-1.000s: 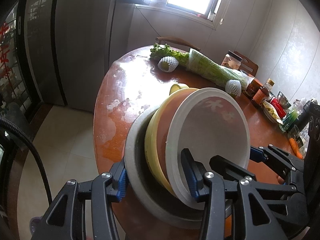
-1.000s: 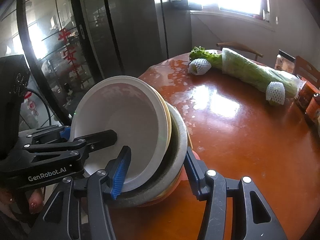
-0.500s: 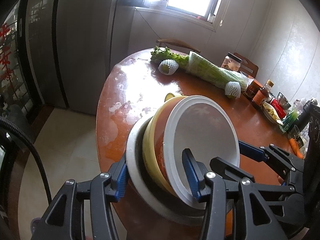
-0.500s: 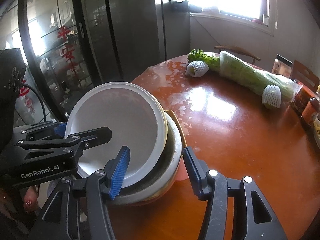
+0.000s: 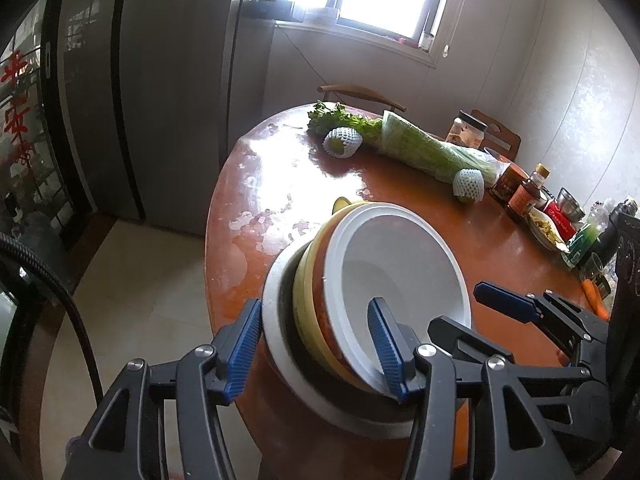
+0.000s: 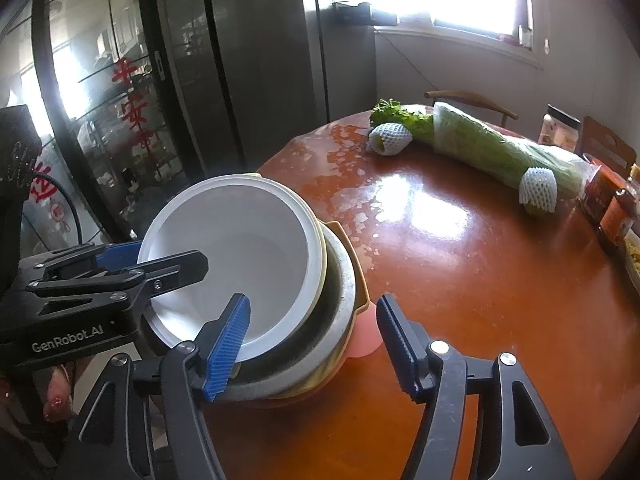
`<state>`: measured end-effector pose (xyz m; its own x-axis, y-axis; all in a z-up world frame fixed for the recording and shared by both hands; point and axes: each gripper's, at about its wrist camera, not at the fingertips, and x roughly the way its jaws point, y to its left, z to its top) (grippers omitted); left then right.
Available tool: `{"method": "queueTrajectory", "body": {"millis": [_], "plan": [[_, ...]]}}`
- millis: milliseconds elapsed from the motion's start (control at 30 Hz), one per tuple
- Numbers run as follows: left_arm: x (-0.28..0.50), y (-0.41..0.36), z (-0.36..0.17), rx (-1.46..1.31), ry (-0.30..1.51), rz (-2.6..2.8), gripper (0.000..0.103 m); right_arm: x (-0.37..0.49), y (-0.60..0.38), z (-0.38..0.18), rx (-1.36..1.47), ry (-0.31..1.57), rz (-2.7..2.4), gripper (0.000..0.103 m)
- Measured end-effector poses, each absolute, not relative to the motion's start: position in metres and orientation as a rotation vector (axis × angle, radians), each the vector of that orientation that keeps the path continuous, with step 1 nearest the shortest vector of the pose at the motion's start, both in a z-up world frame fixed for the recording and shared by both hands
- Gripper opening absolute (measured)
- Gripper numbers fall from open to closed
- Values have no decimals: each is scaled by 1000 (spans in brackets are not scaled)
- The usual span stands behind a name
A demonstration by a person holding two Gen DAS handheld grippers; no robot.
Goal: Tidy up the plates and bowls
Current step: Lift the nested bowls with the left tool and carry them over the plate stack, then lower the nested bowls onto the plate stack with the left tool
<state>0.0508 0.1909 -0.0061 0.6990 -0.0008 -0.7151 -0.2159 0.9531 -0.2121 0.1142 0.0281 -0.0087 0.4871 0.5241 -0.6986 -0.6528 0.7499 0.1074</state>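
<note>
A tilted stack of bowls point(image 5: 280, 320) rests near the round table's point(image 5: 500, 248) front-left edge: a grey outer bowl point(image 6: 344, 280), a yellow and an orange one, and a white bowl point(image 6: 240, 248) innermost. My left gripper point(image 5: 314, 344) straddles the stack's near rims, one pad on the grey bowl's outside and the other inside the white bowl; its jaws are opening slowly. My right gripper point(image 6: 312, 344) is opening, with its left pad inside the white bowl and its right pad clear of the stack. The left gripper point(image 6: 168, 256) also shows in the right wrist view.
A yellow dish edge point(image 6: 352, 256) and a pink piece point(image 6: 364, 336) peek from under the stack. Bagged greens point(image 5: 428, 148) and two foam-netted fruits point(image 5: 342, 142) lie at the back. Jars and bottles point(image 5: 524, 196) crowd the right edge. Floor point(image 5: 140, 280) drops off left.
The right gripper's jaws have widened and its right pad has come off the stack's outer side. The stack has sunk a little and sits farther from the left wrist camera.
</note>
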Motion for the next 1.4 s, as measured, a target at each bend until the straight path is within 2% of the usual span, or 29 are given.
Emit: {"method": "queueTrajectory", "body": {"millis": [133,267,367,933,1400], "plan": [[48,193,-3,-292,783,130,55,114,26,-7,-174,780,720,68],[44,196,-1,-289,772,151,64,116,24,-8,-159,785,717,70],[46,198,-2,-299,778,152,67,117,23,-8,-148,791,716,71],[74,198,-34,-345,882,88,67,127,28,-24,-133,842,753,73],[99,172,-31,-275,901,51,66,136,11,-29,-108,834,778,73]]}}
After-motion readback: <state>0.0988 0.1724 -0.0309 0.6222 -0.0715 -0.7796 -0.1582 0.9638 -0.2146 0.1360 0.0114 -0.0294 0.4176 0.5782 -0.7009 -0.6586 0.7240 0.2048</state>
